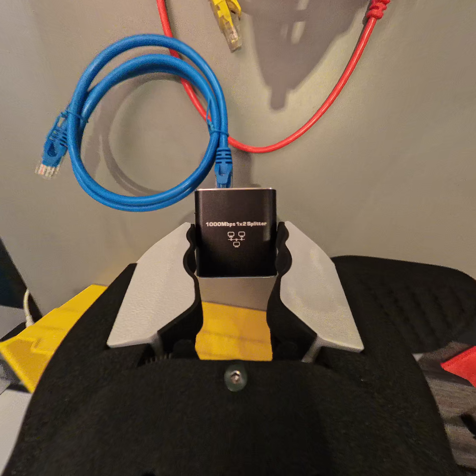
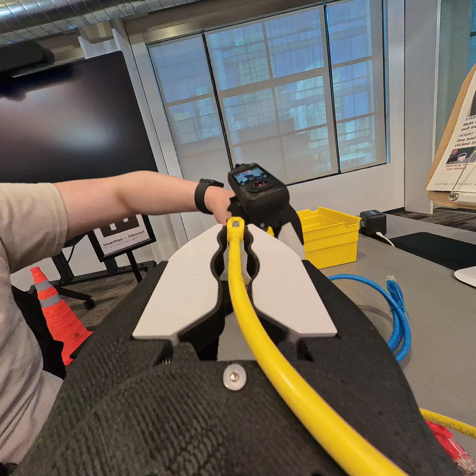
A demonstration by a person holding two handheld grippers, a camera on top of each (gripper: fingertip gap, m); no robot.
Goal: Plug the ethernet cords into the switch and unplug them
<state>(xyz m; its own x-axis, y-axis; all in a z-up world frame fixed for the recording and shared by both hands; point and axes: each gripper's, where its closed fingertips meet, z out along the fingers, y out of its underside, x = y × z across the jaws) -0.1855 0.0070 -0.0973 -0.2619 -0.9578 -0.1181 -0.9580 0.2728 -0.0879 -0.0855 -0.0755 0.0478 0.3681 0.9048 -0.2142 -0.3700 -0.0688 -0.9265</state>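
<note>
My left gripper [image 1: 235,247] points down at the table, its black pads [image 1: 190,247] pressed on both sides of the black switch [image 1: 235,231]. My right gripper [image 2: 235,231] is raised level, clamped on the yellow ethernet plug [image 2: 234,225]. My bare left forearm [image 2: 134,195], wearing a black wristband [image 2: 203,195], reaches across ahead of that plug.

1. Three ethernet cords: one blue cord [image 1: 144,123], coiled; one red cord [image 1: 322,108]; one yellow cord [image 2: 270,347].
2. One black switch [image 1: 235,231].
3. Two grippers: the left gripper [image 1: 235,247] and the right gripper [image 2: 235,239].
4. One yellow bin [image 2: 332,237] on the counter [image 2: 438,296].
5. One orange traffic cone [image 2: 56,314] on the floor.
6. One framed sign [image 2: 121,237] on a stand.
</note>
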